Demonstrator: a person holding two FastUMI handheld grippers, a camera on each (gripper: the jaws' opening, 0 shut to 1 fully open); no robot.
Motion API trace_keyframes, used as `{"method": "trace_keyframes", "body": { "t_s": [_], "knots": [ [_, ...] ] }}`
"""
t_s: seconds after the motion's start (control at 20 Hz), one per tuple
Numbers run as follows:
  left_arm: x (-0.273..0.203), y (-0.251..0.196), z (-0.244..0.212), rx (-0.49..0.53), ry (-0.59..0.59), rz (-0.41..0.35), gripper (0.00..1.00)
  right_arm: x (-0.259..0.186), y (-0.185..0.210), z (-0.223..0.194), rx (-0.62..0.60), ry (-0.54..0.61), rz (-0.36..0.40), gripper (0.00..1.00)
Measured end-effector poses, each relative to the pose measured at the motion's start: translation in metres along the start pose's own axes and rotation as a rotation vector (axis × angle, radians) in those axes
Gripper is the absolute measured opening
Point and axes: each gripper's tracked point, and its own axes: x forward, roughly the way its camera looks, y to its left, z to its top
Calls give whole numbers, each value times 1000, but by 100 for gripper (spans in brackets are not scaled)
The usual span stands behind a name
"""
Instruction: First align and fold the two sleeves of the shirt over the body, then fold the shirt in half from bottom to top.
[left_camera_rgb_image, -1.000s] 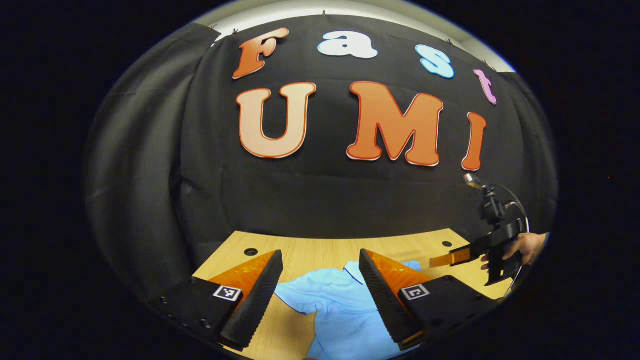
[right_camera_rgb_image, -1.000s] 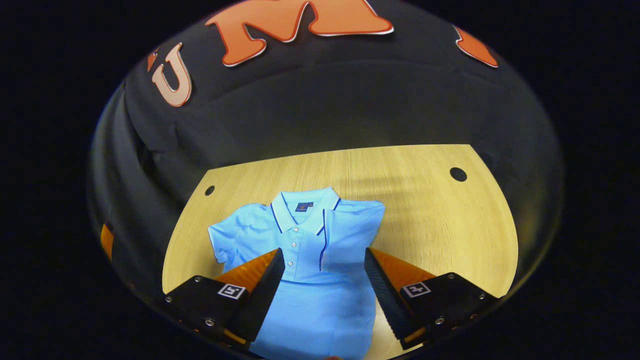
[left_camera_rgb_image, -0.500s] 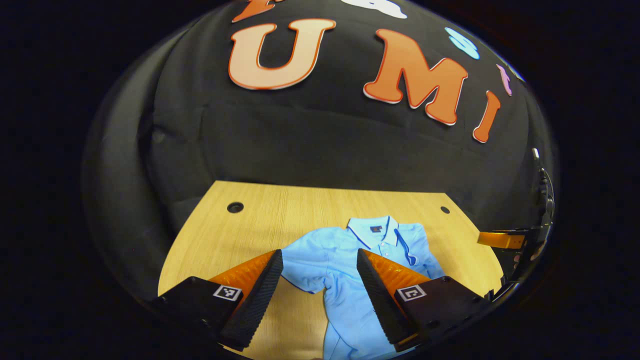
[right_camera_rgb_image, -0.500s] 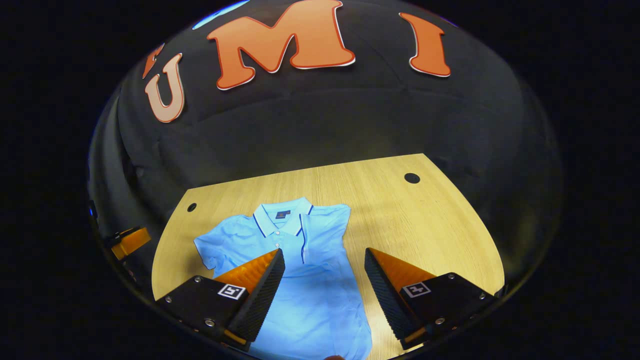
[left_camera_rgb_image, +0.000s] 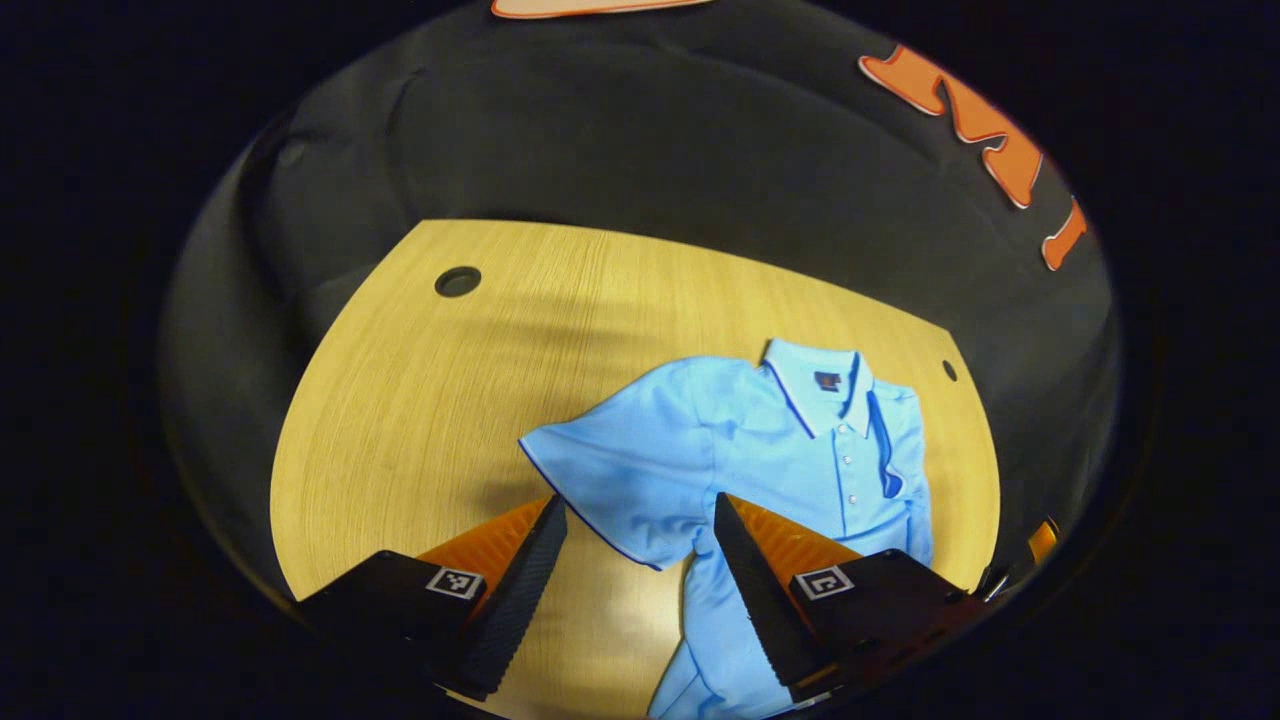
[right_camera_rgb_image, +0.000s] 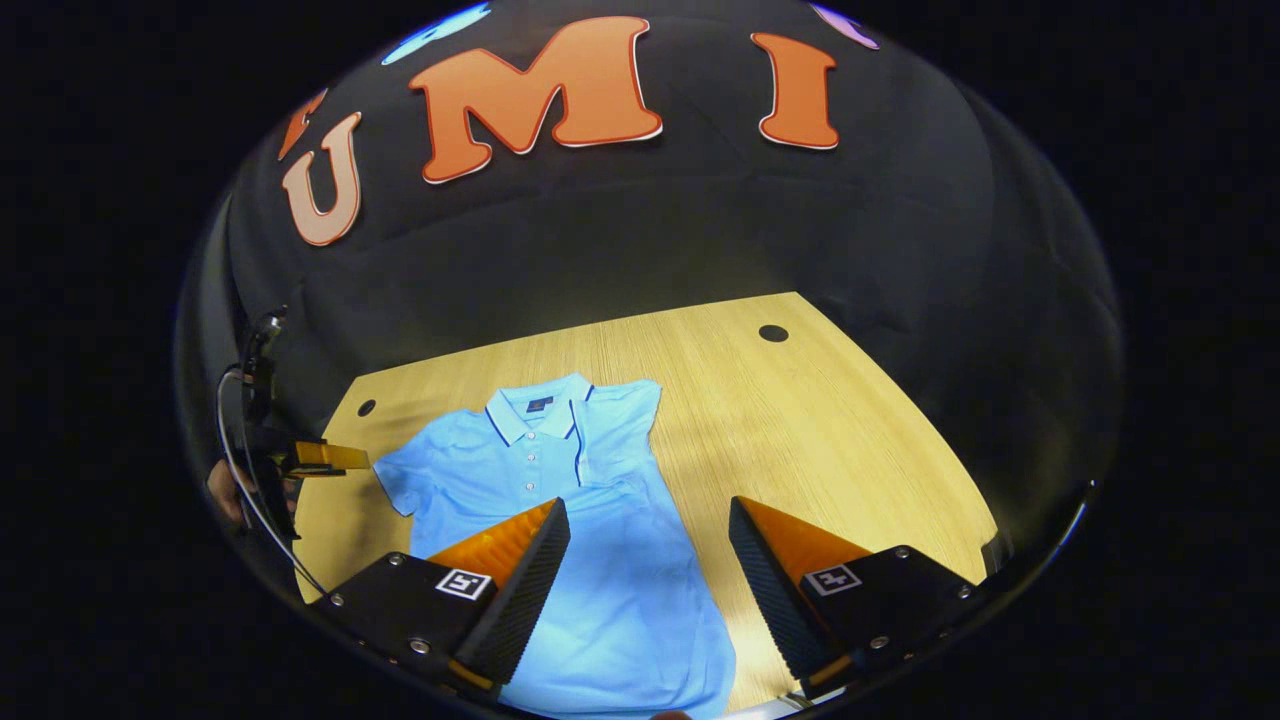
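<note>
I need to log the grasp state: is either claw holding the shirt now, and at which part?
Nothing is held. The left claw and the right claw are both open above the shirt.

Looking steeply down along own fingers (left_camera_rgb_image: 530, 590) from above the surface (left_camera_rgb_image: 400, 400); right gripper view angled more shallowly. Shared in both: shirt (left_camera_rgb_image: 760, 450) (right_camera_rgb_image: 560, 500), surface (right_camera_rgb_image: 830, 420), booth wall.

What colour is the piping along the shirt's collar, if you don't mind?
Dark blue, on a light blue shirt; the collar shows best in the left gripper view.
</note>
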Motion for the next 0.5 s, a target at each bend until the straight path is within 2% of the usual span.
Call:
{"method": "trace_keyframes", "body": {
  "t_s": [0.2, 0.5],
  "knots": [
    [32, 16, -11, -12, 83, 63, 97, -12, -5, 4, -31, -38, -5, 98],
    [63, 33, -21, -8, 171, 166, 96, -31, -11, 2, -7, -57, -7, 98]
  ]
}}
